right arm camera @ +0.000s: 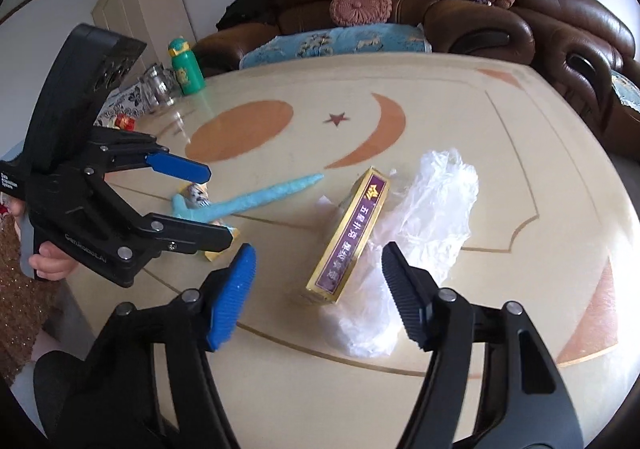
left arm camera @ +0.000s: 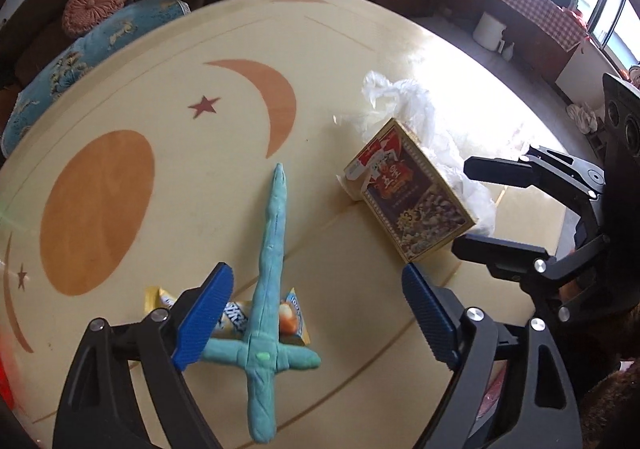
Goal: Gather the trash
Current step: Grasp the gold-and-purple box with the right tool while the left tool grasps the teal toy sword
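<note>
Gold-edged card, printed red and purple, makes up the box that serves as landmark on the cream table. Just behind it, touching, lies a crumpled clear plastic bag. To its left, near but apart, a blue clay sword lies across a yellow snack wrapper.

The left gripper hovers over the sword and wrapper, jaws spread wide and empty. The right gripper hangs over the near end of the box, jaws apart on either side of it, the pads pressing on nothing.

Collection looks barely begun: box, bag and wrapper all lie loose on the table, nothing is lifted, and no bin shows in either view. The bag may be meant as the receptacle, though that is only a guess.

The wrapper is mostly hidden under the sword and the left gripper's finger, so its print is unreadable. The bag washes out in window glare.
</note>
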Motion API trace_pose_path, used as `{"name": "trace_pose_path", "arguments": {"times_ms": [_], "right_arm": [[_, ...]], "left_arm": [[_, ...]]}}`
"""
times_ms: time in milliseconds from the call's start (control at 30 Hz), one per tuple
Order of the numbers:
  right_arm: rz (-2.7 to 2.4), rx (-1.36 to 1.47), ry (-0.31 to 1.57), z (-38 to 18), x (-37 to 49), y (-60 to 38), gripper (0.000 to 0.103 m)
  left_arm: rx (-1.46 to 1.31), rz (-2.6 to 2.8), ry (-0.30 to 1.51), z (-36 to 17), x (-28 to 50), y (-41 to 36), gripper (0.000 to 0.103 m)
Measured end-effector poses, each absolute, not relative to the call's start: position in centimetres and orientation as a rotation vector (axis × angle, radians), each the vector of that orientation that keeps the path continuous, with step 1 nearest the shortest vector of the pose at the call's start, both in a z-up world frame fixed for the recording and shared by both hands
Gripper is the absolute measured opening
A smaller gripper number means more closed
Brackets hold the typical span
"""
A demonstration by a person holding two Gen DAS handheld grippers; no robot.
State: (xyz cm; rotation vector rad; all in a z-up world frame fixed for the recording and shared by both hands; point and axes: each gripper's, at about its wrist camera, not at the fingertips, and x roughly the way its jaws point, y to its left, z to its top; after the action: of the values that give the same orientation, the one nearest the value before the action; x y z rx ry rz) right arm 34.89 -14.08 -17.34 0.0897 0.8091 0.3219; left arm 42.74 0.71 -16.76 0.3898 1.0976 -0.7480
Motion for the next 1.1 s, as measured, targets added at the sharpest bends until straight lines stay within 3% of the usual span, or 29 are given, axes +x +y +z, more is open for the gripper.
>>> {"name": "trace_pose_path", "arguments": {"times_ms": [300, 633, 833, 967, 1100], "right_arm": [[0.366, 0.130, 0.826, -17.5, 35.7, -14.3, 0.066], [0.396, 0.178, 0.858, -18.3, 36.6, -14.5, 0.065], [0.393, 0.183, 0.874, -18.6, 36.8, -14.6, 0.053], [0.391, 0.179, 0.894, -18.9, 37.1, -14.6, 0.032], [0.381, 0.159, 0.912, -19.1, 37.4, -14.2, 0.032]], "left_arm": [[0.394, -0.747, 1.142, -18.4, 44.1, 0.1, 0.083], [0.391, -0.742, 1.195, -19.7, 45.2, -0.9, 0.066], [0.401, -0.709, 1.227, -20.8, 46.0, -0.8, 0.056], [0.382, -0.707, 1.234, -20.9, 46.4, -0.5, 0.042], [0.417, -0.687, 1.235, -21.2, 46.5, -0.7, 0.036]]}}
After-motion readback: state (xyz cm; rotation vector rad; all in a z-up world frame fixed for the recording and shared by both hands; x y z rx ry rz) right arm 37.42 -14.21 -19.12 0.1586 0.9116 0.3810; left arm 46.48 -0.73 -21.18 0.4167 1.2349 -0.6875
